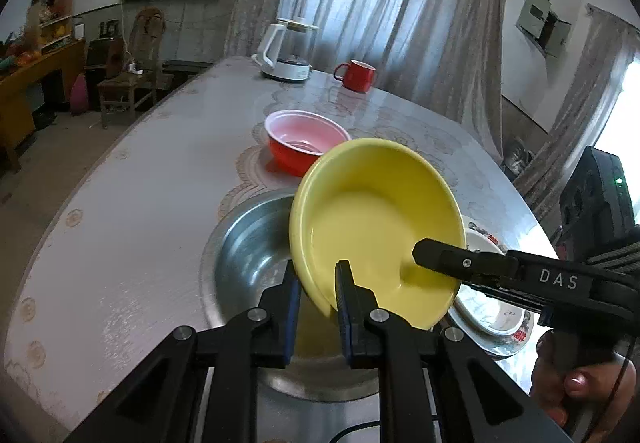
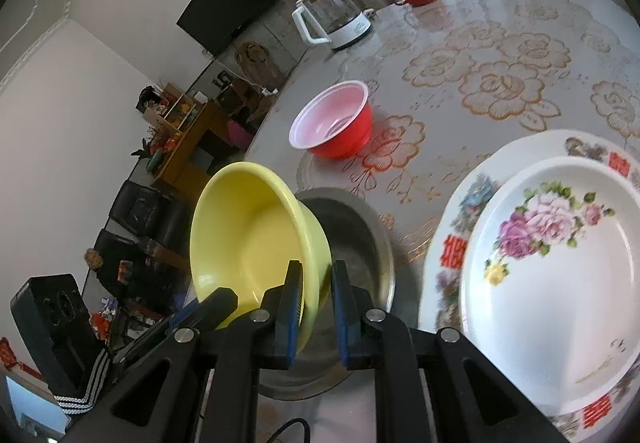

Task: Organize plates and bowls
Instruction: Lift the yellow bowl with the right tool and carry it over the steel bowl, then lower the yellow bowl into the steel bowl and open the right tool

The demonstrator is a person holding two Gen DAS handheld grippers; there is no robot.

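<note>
The left tongs (image 1: pixel 318 283) are clenched on the rim of the yellow bowl (image 1: pixel 376 227): one blue pad presses the outer wall and the other sits inside the bowl. The right tongs (image 2: pixel 316 283) grasp the same bowl at another part of its rim, again with one finger (image 2: pixel 294 295) inside and one outside. The yellow bowl is tilted steeply, with its opening turned toward the left tongs, and it hangs over the steel bowl (image 1: pixel 244 255), which stands on the table (image 1: pixel 132 211) just under and ahead of both tongs. Whether the yellow bowl touches the steel bowl, I cannot tell.

Further ahead of the tongs stands a red bowl (image 1: pixel 304 141) with a pale pink inside, upright and apart from the steel bowl. To the right of the right tongs, a white plate with roses (image 2: pixel 560 263) lies on top of a bigger flower-patterned plate (image 2: pixel 452 243). At the far end of the table, well apart from the tongs, stand a glass kettle (image 1: pixel 290 47) with a white handle and a red mug (image 1: pixel 358 75).
</note>
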